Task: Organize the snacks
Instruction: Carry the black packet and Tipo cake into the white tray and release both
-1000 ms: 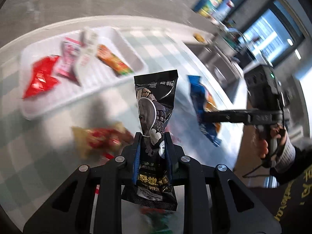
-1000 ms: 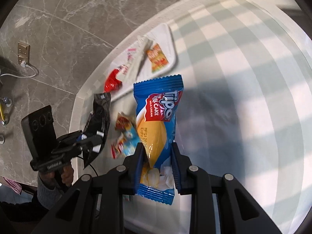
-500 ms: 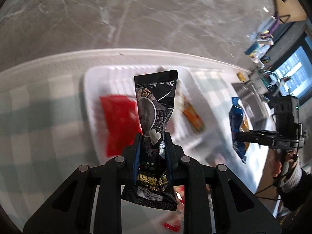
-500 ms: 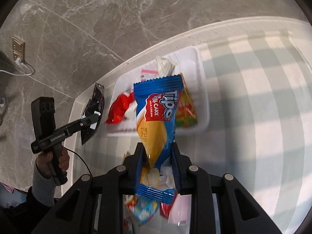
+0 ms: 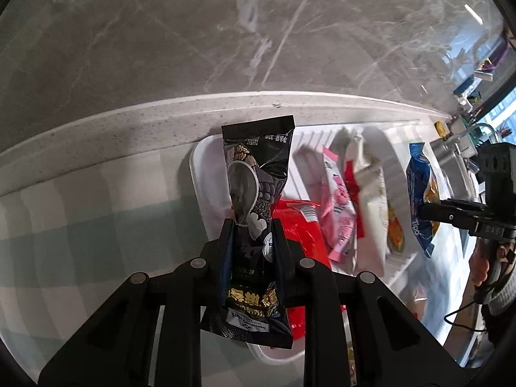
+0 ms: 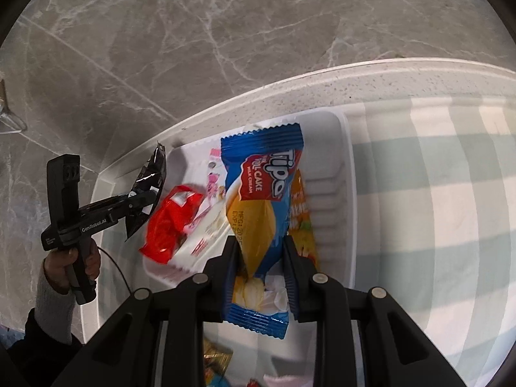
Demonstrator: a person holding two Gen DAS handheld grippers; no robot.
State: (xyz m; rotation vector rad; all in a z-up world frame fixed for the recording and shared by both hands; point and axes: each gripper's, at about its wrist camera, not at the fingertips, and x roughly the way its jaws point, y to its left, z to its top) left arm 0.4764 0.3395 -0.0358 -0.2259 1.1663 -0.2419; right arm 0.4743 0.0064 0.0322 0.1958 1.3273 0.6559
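Snacks ride in both your tongs: left tongs (image 5: 251,238) pinch the black sesame packet (image 5: 256,193), right tongs (image 6: 261,251) clamp the blue roll cake (image 6: 262,200), each gripped low and hanging over the white tray (image 6: 346,193) where red, pink and orange packs lie, ready for dropping.

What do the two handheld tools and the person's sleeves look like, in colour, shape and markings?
Both are matte black pistol-grip devices with a boxy camera block on top. The left tool carries white "GenRobot.AI" lettering, and a thin black cable trails from its handle. The right tool shows pale letters on its body. Seen close, the fingers have blue-edged pads and round silver bolts. The sleeve is grey knit.
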